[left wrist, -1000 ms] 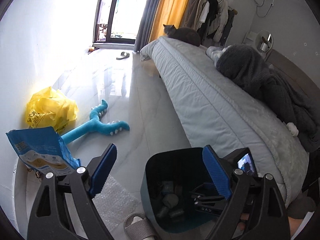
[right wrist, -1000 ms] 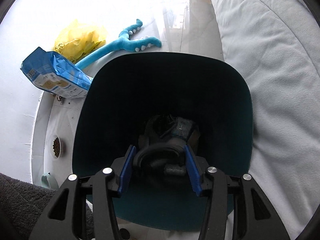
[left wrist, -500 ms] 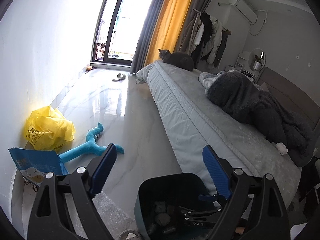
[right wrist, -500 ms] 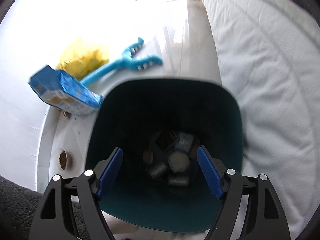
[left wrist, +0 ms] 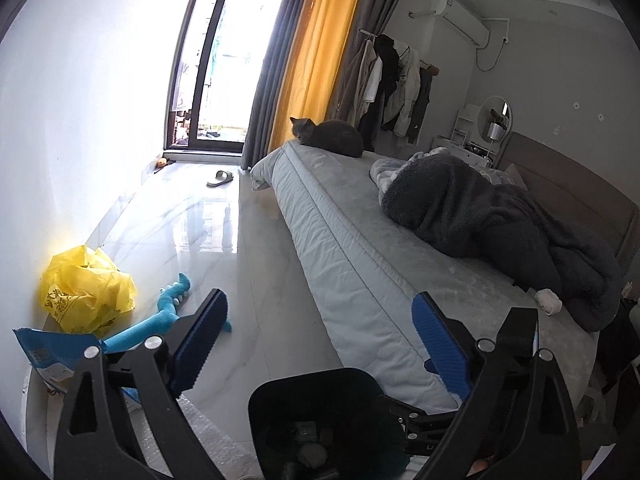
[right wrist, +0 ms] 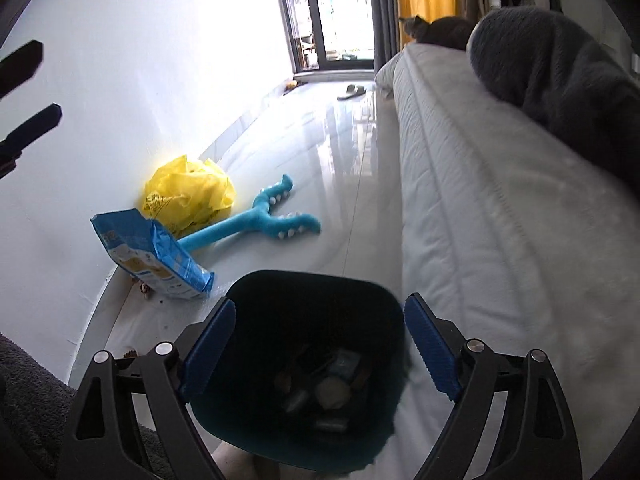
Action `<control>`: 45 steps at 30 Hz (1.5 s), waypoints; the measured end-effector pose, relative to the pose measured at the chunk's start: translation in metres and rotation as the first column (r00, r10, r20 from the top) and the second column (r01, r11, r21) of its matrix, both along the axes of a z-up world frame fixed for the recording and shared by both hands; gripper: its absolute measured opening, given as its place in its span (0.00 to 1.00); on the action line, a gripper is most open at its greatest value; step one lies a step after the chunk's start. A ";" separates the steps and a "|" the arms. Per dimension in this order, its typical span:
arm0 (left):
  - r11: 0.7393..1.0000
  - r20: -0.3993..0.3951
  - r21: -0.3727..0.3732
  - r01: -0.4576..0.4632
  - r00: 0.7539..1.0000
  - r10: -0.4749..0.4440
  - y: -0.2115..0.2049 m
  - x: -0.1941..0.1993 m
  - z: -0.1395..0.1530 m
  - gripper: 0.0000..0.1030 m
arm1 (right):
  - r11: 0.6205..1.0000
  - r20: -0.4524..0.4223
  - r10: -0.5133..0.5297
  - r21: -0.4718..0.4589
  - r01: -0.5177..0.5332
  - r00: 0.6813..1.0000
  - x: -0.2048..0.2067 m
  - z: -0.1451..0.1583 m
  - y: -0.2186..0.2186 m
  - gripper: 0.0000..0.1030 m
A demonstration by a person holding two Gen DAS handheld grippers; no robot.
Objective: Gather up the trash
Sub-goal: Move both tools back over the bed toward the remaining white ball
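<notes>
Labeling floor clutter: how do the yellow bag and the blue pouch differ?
The yellow bag is crumpled into a rounded heap; the blue pouch is flat-sided and boxy, lying tilted. The yellow bag sits against the wall, farther from the bin; the blue pouch lies nearer it. Both are on the floor, neither gripped.

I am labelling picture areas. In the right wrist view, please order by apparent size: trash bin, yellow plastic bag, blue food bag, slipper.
1. Trash bin, nearest the camera, which enlarges it.
2. Blue food bag and yellow plastic bag: alike, not ranked.
3. Slipper, far away.

grey cat (left wrist: pixel 328 135), bed (left wrist: pixel 360 248), blue plush toy (right wrist: pixel 256 222)
</notes>
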State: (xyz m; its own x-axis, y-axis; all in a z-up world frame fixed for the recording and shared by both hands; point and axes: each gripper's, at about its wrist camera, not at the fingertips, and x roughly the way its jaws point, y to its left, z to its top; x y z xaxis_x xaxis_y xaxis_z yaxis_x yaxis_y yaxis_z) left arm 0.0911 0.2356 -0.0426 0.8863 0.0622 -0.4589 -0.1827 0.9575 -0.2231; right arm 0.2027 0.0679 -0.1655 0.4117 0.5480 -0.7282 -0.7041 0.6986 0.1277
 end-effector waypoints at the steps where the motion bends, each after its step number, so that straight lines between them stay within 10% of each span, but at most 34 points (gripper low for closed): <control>1: 1.000 -0.001 -0.001 0.015 1.000 -0.015 -0.007 0.003 0.001 0.93 | 1.000 0.011 -0.006 0.010 0.006 1.000 0.002 0.005 -0.007 0.86; 23: 0.978 0.081 0.057 0.202 0.975 -0.206 -0.118 0.062 0.034 0.95 | 0.968 0.156 -0.231 0.132 0.212 0.960 0.056 0.080 -0.167 0.88; 45: 0.931 0.005 0.114 0.348 0.936 -0.351 -0.214 0.137 0.009 0.95 | 0.904 0.138 -0.415 0.173 0.391 0.899 0.140 0.078 -0.286 0.88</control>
